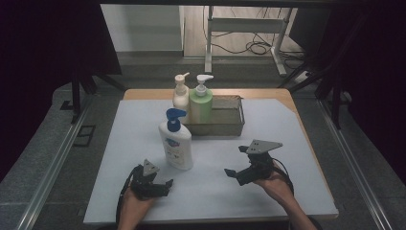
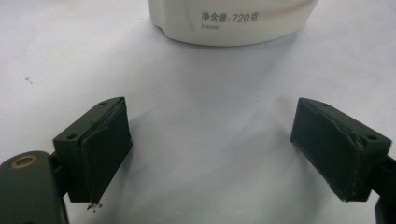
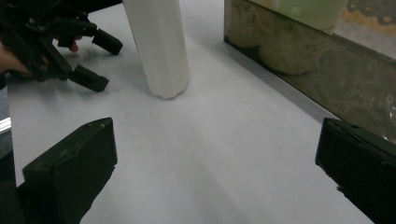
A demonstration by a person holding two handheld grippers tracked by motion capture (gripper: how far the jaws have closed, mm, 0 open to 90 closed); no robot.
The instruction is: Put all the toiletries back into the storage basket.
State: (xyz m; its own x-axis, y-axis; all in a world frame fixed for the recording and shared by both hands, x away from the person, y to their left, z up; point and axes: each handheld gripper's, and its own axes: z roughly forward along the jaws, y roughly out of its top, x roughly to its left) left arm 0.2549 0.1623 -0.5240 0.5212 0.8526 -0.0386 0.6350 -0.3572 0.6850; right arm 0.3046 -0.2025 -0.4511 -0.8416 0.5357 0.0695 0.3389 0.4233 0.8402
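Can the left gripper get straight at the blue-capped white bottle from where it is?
Probably yes. The left gripper sits just in front of the white bottle, jaws wide open and facing its base, with bare mat between them. The metal tray stands behind, out of the way.

Both tools were matte black. The left gripper [image 1: 162,186] carried a small grey three-cornered plate on top, and a black cable looped from its rear at about 7 o'clock. The right gripper [image 1: 236,166] bore a larger grey three-cornered plate dotted with small holes, its black cable curving away at 4 o'clock. In the left gripper view the jaws were blocky, faced with dark, frayed pads, with small screw holes and a brass-coloured fastener at 8 o'clock. The forearms were bare of sleeves.
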